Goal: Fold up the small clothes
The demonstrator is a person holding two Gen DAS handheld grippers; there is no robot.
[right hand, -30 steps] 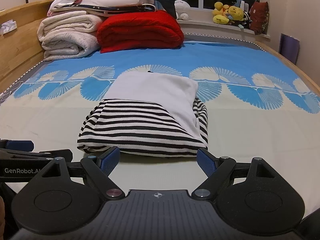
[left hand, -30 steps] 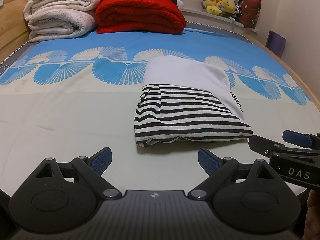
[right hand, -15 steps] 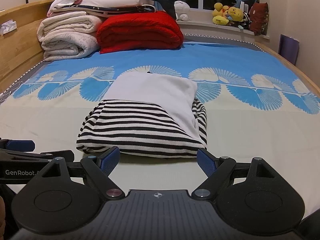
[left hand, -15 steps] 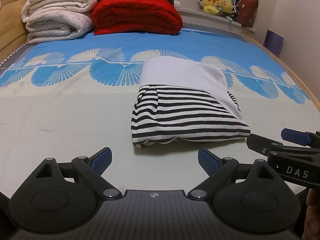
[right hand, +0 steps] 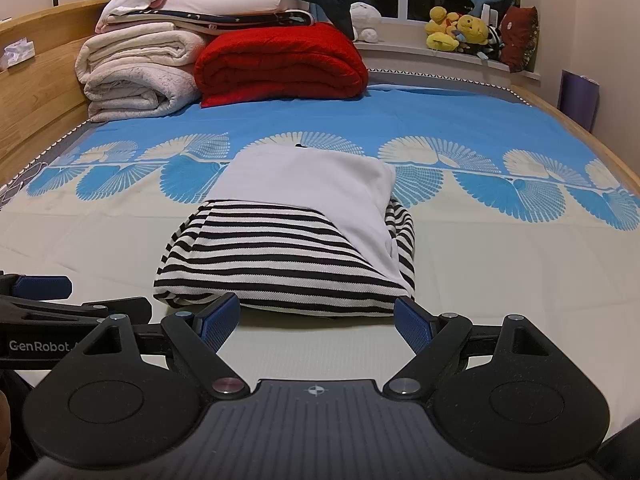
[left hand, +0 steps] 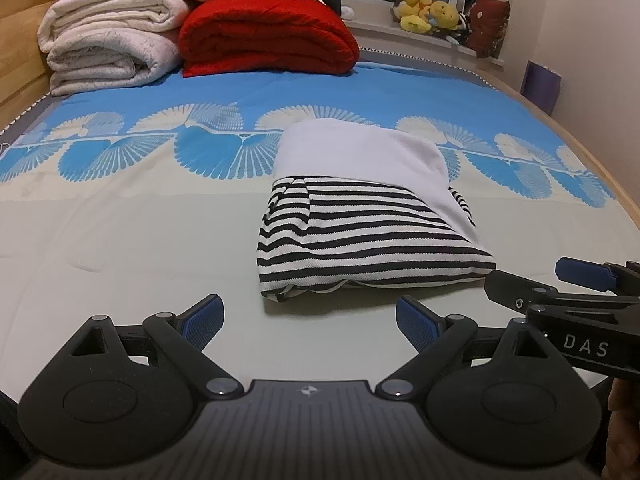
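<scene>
The left tool (left hand: 310, 322) has drifted a little to its right, so the folded striped garment (left hand: 372, 236) sits nearer the middle of its view; the right tool (right hand: 316, 316) has crept closer to the garment's near edge.

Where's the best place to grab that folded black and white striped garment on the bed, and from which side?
Take the folded black and white striped garment at its near edge, coming in low from the front. In the left wrist view the near-left corner shows loose stacked layers gaping slightly off the bed sheet, probably giving a finger room underneath. The open right claw already faces that edge; the left claw is open too.
</scene>
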